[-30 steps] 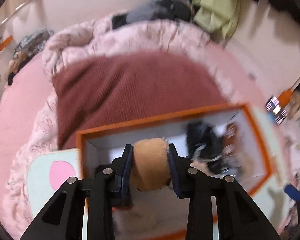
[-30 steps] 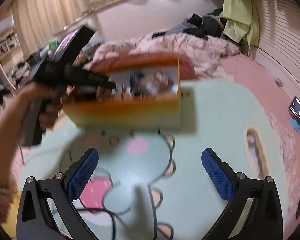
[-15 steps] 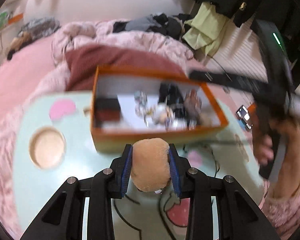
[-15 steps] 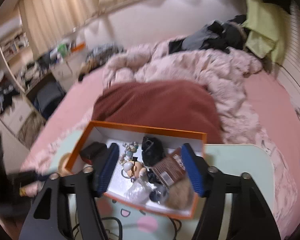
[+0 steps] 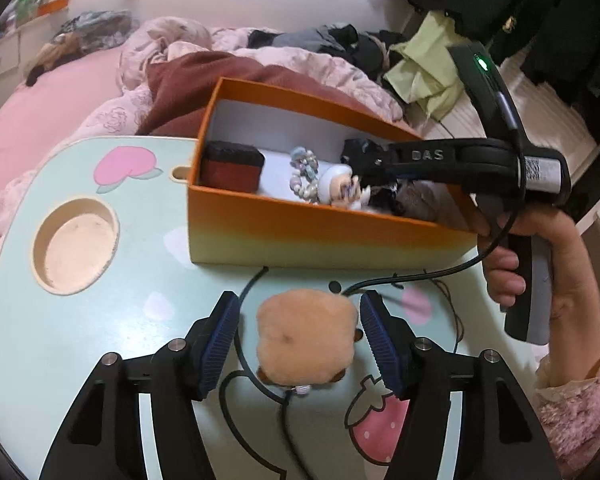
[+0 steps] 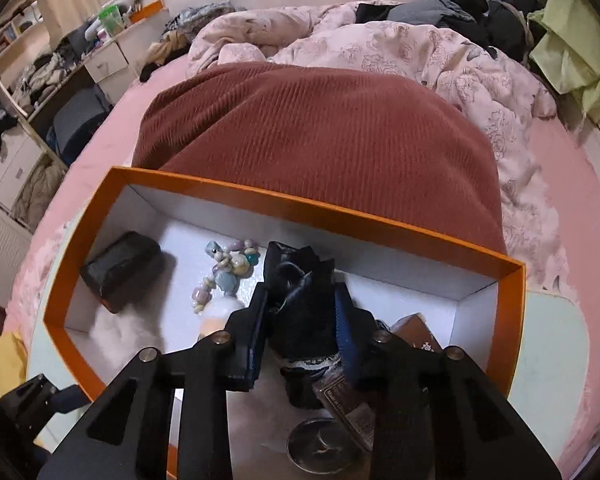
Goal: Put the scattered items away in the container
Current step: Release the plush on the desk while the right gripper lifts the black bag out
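Your left gripper (image 5: 300, 344) is opening off the tan plush (image 5: 306, 340), which lies on the table (image 5: 148, 272) at 6 o'clock of the orange box (image 5: 300, 236), while your right gripper (image 6: 300, 324) is closing on the dark cloth bundle (image 6: 300, 280) inside it, so squeeze only until snug.

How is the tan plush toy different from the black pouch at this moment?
The tan plush toy lies on the mint tray table, outside the orange box; the black pouch is inside it. The left tongs are opening with visible gaps around the plush; the right tongs are closing against the pouch. Both are soft.
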Demonstrator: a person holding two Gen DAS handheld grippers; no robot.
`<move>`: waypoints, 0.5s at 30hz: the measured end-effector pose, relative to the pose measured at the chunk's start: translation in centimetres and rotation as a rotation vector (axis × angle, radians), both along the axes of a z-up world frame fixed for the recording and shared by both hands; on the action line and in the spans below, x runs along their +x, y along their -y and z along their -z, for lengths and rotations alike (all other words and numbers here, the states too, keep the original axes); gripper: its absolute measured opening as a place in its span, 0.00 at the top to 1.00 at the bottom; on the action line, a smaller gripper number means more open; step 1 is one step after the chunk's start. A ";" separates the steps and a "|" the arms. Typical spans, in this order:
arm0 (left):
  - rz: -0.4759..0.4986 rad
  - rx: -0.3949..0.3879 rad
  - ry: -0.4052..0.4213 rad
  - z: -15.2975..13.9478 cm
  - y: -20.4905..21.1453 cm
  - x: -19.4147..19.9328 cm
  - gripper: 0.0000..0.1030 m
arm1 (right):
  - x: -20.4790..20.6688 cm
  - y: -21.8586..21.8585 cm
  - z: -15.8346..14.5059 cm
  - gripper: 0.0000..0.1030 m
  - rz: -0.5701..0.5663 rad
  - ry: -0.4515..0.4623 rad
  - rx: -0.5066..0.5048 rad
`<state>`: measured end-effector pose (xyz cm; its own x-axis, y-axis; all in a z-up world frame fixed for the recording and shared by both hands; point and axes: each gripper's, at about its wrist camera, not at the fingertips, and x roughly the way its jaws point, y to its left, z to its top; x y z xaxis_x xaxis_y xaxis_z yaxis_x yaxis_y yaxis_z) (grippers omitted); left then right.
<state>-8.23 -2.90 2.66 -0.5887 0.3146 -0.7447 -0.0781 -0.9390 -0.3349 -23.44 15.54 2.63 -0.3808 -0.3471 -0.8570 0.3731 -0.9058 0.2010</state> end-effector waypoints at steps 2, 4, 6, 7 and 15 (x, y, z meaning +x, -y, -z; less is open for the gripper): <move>-0.001 0.009 -0.007 -0.3 0.4 0.1 0.40 | 0.2 -0.9 -0.8 0.72 0.011 -0.015 -0.074; 0.002 0.015 -0.014 -0.8 0.8 0.0 0.40 | 0.8 -1.5 -1.9 0.72 0.013 -0.056 -0.142; 0.015 0.005 -0.025 -1.7 1.1 -0.3 0.40 | 1.9 -2.0 -3.6 0.72 0.011 -0.127 -0.195; 0.026 -0.005 -0.030 -2.1 1.1 -0.5 0.40 | 2.6 -2.4 -4.7 0.72 0.009 -0.164 -0.225; 0.114 -0.104 -0.068 -7.5 0.8 -5.8 0.40 | 8.0 -4.5 -10.7 0.72 -0.081 -0.248 -0.425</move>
